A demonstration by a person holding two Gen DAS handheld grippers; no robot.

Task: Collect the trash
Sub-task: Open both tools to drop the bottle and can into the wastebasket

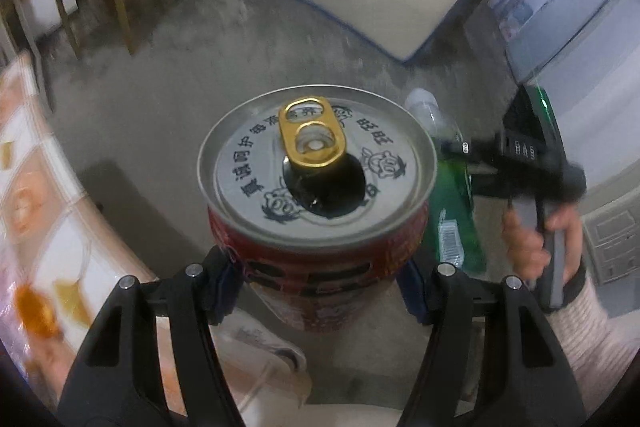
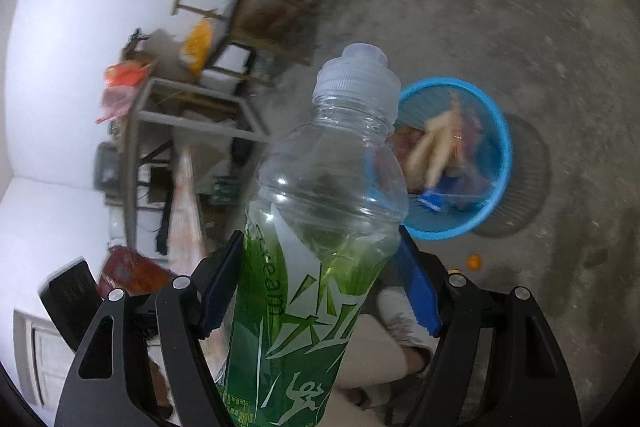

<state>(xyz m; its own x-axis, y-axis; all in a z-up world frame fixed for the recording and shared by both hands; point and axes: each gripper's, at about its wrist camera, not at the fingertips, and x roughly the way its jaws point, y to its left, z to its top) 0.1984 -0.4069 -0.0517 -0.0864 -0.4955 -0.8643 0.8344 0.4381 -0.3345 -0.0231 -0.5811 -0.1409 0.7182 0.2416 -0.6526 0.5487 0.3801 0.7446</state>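
Left view: the left gripper (image 1: pixel 320 281) squeezes a red can (image 1: pixel 318 195) in the middle; its bottom is hidden. Right view: the right gripper (image 2: pixel 320 287) squeezes a green bottle (image 2: pixel 316 247), cut off below. A blurry blue basket (image 2: pixel 502 163) sits right of it.

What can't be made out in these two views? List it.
- Left wrist view: the lower body of the red aluminium drink can is hidden behind the left hand-held gripper.
- Right wrist view: the trash inside the round blue plastic basket is motion-blurred, and the clear plastic bottle with green label covers the basket's left side.
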